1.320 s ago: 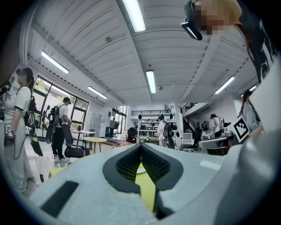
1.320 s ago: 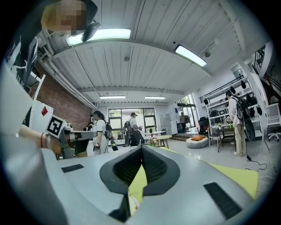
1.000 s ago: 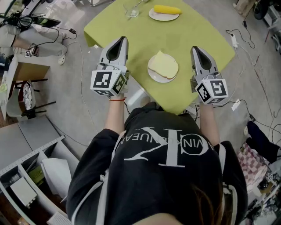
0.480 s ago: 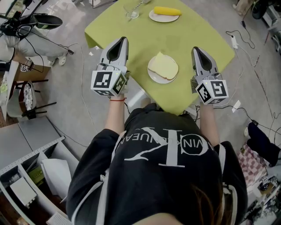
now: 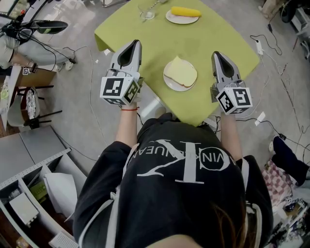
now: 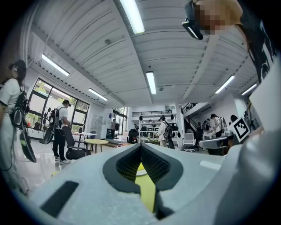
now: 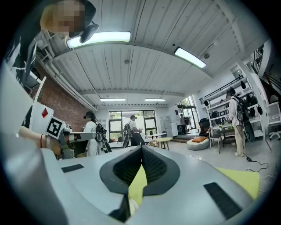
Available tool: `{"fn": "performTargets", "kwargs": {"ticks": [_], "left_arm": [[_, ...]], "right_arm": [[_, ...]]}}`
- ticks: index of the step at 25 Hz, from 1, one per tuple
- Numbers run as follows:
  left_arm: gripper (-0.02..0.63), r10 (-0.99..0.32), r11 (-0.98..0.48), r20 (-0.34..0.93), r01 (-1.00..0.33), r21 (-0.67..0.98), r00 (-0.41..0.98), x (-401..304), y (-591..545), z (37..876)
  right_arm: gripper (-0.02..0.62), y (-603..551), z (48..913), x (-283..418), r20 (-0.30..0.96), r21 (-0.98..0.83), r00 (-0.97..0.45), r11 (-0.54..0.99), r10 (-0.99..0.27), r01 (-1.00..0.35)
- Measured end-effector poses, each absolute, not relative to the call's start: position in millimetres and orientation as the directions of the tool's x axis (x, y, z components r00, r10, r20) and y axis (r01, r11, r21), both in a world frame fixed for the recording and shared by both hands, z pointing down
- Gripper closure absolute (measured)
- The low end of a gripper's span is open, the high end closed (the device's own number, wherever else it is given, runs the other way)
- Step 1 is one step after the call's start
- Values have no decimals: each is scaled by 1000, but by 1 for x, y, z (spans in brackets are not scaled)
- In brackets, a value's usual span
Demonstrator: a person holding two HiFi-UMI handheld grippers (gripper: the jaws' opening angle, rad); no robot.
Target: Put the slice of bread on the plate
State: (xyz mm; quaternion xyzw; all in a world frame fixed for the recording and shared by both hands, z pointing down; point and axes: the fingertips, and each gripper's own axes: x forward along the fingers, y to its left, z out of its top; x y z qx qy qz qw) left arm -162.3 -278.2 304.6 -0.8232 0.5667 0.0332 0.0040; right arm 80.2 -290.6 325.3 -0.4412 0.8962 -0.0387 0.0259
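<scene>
Pale bread slice point(image 5: 180, 72) on round white plate point(image 5: 170, 85), near edge of yellow-green table point(image 5: 160, 41). Flanking plate: left gripper point(image 5: 135, 43) leftward, right gripper point(image 5: 216, 54) rightward. Far edge: yellow corn cob point(image 5: 184, 11) on second white plate point(image 5: 181, 21), clear glass point(image 5: 146, 13) left of it.

The left claw point(image 6: 141, 146) fills the near half of the view. Its grey shells sweep in to dark ribbed pads point(image 6: 155, 164), which meet at the tips with nothing between them. Through the slot below the tips shows a strip of yellow-green table point(image 6: 148, 193), with a pale curved edge at its far end, too small to identify. Far off at the left, people with backpacks point(image 6: 60, 127) stand by tall windows, a small round table point(image 6: 95, 141) beside them. Shelves point(image 6: 151, 127) line the far wall. A marker cube point(image 6: 240, 127) shows at the right, and strip lights point(image 6: 150, 82) run across the ceiling.
</scene>
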Motion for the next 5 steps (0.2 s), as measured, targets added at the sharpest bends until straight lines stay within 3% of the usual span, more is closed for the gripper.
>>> {"fn": "performTargets", "kwargs": {"ticks": [5], "left_arm": [[595,-934,-355,-58,-934,32,352,-166,-276,305]], "right_arm": [[594,-289,328,77,-7,-99,-612,610,-791,-786]]}}
